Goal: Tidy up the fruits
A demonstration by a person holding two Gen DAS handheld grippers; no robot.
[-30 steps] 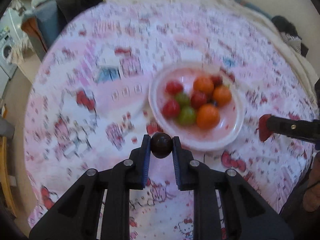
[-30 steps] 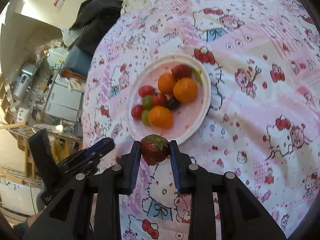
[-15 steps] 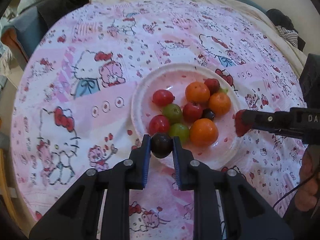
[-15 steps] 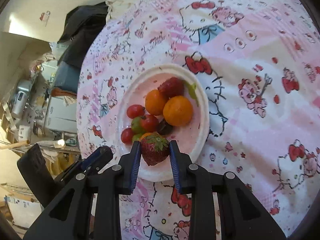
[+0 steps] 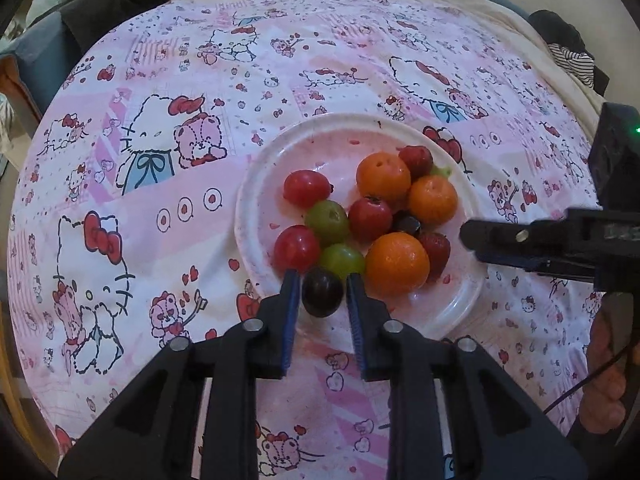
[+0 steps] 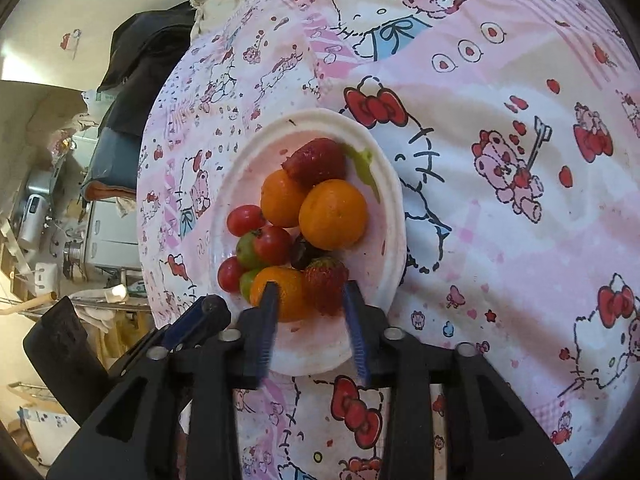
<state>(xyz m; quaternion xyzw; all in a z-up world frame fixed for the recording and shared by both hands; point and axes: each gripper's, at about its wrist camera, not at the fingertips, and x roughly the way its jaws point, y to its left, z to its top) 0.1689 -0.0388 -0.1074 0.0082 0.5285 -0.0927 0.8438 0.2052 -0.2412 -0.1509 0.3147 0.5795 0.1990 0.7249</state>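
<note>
your left gripper (image 5: 322, 287) and right gripper (image 6: 307, 295) both had their jaws parted, fingers pointing forward and down.

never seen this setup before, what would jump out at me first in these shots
The white plate heaped with oranges, red and green fruits and strawberries, mid-table on a pink cartoon-print cloth. At its near rim a dark grape sits between the left gripper fingers; the right gripper is open around a strawberry on the plate.

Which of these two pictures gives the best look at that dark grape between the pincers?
The left wrist view. There the dark grape sits whole between the fingers of the left claw, at the near rim of the plate. In the right wrist view it does not show; the orange and the right claw cover that spot.
</note>
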